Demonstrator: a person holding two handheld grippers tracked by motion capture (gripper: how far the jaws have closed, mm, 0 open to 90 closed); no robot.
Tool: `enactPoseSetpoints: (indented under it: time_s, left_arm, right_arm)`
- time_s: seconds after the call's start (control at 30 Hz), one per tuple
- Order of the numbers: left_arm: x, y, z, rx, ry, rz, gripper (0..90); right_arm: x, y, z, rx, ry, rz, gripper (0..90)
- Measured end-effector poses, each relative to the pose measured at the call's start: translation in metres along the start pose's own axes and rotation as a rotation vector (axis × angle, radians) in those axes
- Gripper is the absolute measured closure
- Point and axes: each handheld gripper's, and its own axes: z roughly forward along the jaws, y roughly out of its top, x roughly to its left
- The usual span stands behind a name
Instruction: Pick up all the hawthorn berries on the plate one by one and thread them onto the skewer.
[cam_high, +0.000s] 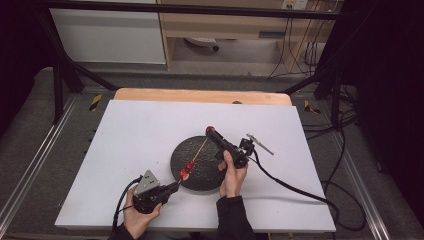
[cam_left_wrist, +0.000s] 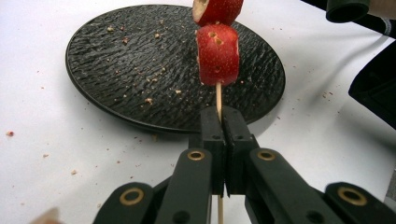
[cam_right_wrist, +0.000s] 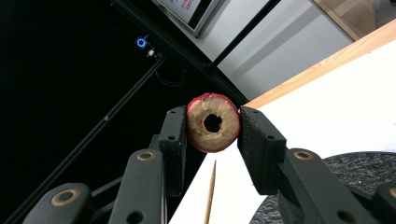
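A person is working at a white surface (cam_high: 150, 130), and the landmark here is a round black textured plate (cam_high: 200, 162) lying near the middle of it. The left hand-held gripper (cam_high: 172, 187) is sitting just off the plate's near-left edge, its jaws pressed together and pinching the lower end of a thin wooden skewer (cam_left_wrist: 218, 95); this is keeping the stick steady and angled up across the plate so that pieces can be slid onto it. Two red-skinned apple slices (cam_left_wrist: 217, 53) are already sitting on the skewer above the plate's near edge, stacked one touching the other, with pale flesh showing at the cut faces. The right hand-held gripper (cam_high: 210, 131) is hovering at the plate's far side, beside the skewer's free tip, and its jaws are clamping a third round cored apple slice with red skin (cam_right_wrist: 213, 122) by its edges. Gripping it by the rim is leaving the centre hole open and facing the pointed tip (cam_right_wrist: 211, 189), which seems to be the reason for this hold: the hole is being lined up for threading. Small crumbs are lying scattered on the plate and on the surface around it. The slice has not yet reached the skewer.
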Motion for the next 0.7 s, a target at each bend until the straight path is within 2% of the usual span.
enactPoseSetpoints:
  time_s: [0.5,0.7]
  left_arm:
    - [-0.0027,0.0008,0.0020,-0.019,0.011,-0.004,88.5]
    - [-0.0056,0.0022,0.0045,-0.035,0.015,-0.019,88.5]
  right_arm:
    - [-0.0008,-0.0035,0.0003,0.001,0.013,0.003,63.6]
    - [-0.0011,-0.0058,0.0005,0.007,0.018,0.007,63.6]
